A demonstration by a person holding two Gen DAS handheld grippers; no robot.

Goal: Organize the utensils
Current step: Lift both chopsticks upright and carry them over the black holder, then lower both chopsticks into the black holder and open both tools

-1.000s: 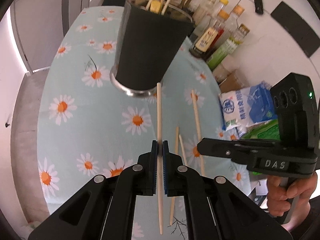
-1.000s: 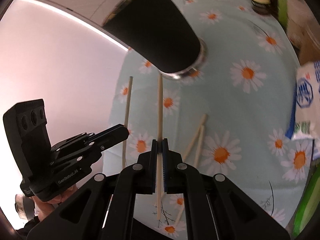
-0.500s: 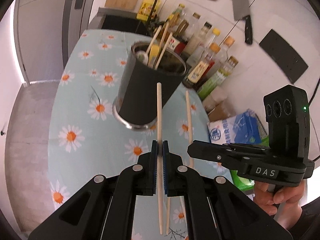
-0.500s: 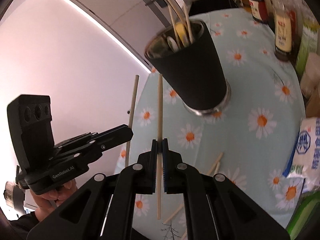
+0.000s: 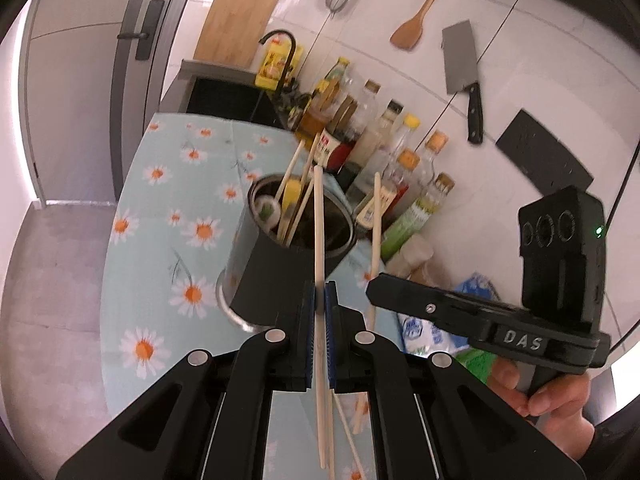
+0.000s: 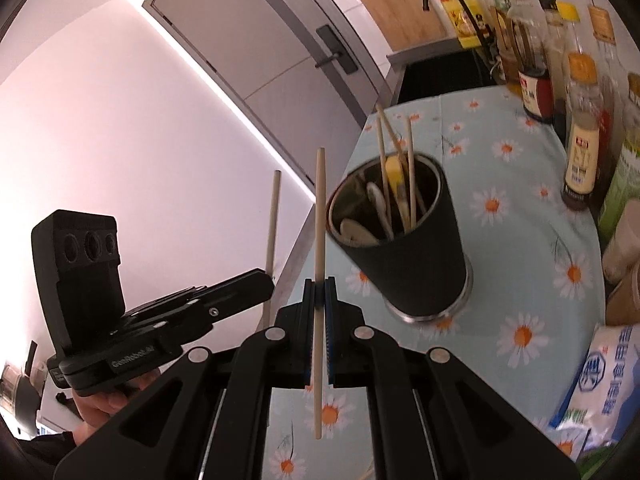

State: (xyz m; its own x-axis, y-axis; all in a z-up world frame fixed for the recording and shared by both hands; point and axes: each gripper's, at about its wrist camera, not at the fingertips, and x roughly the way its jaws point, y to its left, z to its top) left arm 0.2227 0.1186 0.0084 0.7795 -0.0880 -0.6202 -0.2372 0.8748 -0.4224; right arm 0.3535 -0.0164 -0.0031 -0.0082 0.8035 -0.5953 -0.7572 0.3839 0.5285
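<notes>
Mounted behind each gripper's fingers, looking forward and downward along them from close above the daisy-print tablecloth [image 5: 160, 240]. Shared by both views: the black utensil holder [image 5: 280, 268] [image 6: 416, 264], the sauce bottles [image 5: 380, 168] [image 6: 580, 140], and the opposite gripper.

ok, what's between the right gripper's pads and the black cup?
Only bare daisy tablecloth, seen in the right wrist view. The right gripper is shut on a chopstick, short of the cup; nothing else sits in that stretch.
</notes>
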